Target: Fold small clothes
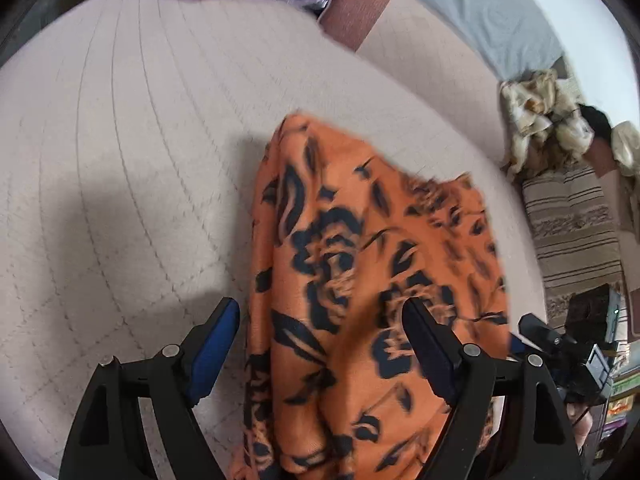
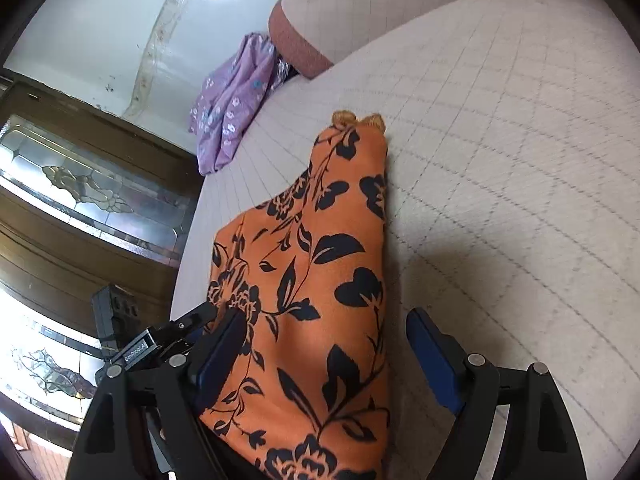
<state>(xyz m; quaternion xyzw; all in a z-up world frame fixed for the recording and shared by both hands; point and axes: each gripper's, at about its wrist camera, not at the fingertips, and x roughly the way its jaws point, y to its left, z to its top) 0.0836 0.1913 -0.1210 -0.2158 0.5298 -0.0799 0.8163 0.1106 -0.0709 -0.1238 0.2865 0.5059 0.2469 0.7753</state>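
An orange garment with a black flower print (image 1: 360,280) lies folded lengthwise on the beige quilted bed (image 1: 140,160). My left gripper (image 1: 320,308) hovers over its near end with its jaws wide apart; the left blue pad (image 1: 216,344) is off the cloth's edge and the right finger (image 1: 428,344) is over the cloth. In the right wrist view the same garment (image 2: 320,280) runs away from me to a narrow far end. My right gripper (image 2: 326,316) straddles it, open, with the right pad (image 2: 432,356) clear of the cloth.
A purple flowered garment (image 2: 228,112) lies at the bed's far edge beside a bolster with a brown end (image 2: 296,36). A crumpled cream cloth (image 1: 540,120) and a striped mat (image 1: 572,224) lie off the bed. A wooden door with leaded glass (image 2: 80,184) stands to the left.
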